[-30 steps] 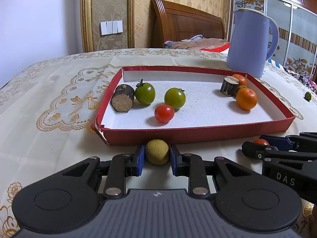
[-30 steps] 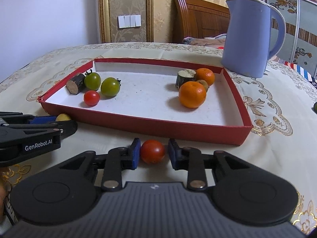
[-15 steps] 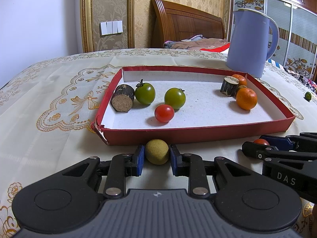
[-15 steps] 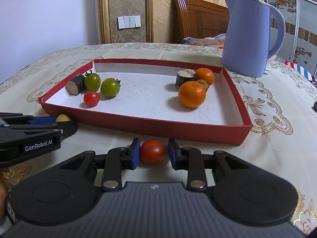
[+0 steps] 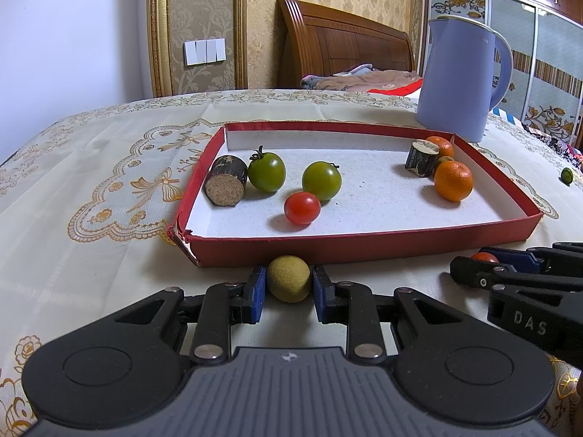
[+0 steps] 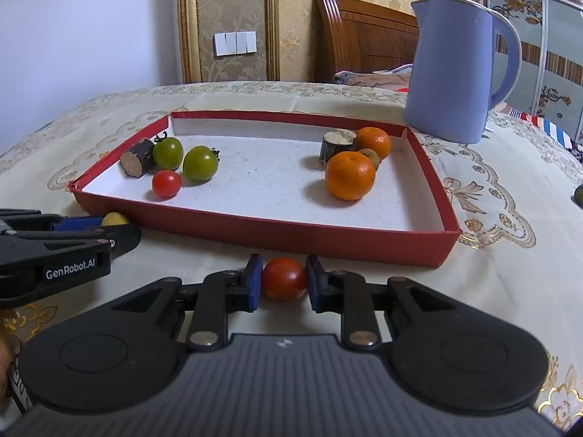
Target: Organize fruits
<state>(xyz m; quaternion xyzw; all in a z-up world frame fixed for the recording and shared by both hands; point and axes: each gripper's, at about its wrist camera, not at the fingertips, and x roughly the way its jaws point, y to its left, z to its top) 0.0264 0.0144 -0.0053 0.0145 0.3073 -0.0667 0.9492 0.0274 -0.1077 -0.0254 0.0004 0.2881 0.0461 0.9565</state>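
My left gripper (image 5: 288, 286) is shut on a small yellow-green round fruit (image 5: 288, 279), just in front of the red tray's (image 5: 364, 245) near wall. My right gripper (image 6: 284, 280) is shut on a red cherry tomato (image 6: 284, 279), also before the red tray (image 6: 291, 235). Inside the tray at the left lie a dark cut cylinder (image 5: 226, 185), two green tomatoes (image 5: 267, 172) (image 5: 321, 180) and a red tomato (image 5: 302, 208). At its right lie a second cut cylinder (image 5: 422, 157), two oranges (image 5: 453, 181) (image 5: 441, 145) and a small brownish fruit (image 5: 443, 161).
A lavender kettle (image 5: 459, 80) stands behind the tray's right corner. A small green fruit (image 5: 567, 176) lies on the embroidered tablecloth (image 5: 91, 189) far right. Each gripper shows at the edge of the other's view. A wooden bed headboard (image 5: 342, 51) is behind the table.
The right gripper's pads have closed slightly onto the red cherry tomato. Neither hand has moved, and the left grip on the yellow-green fruit is the same.
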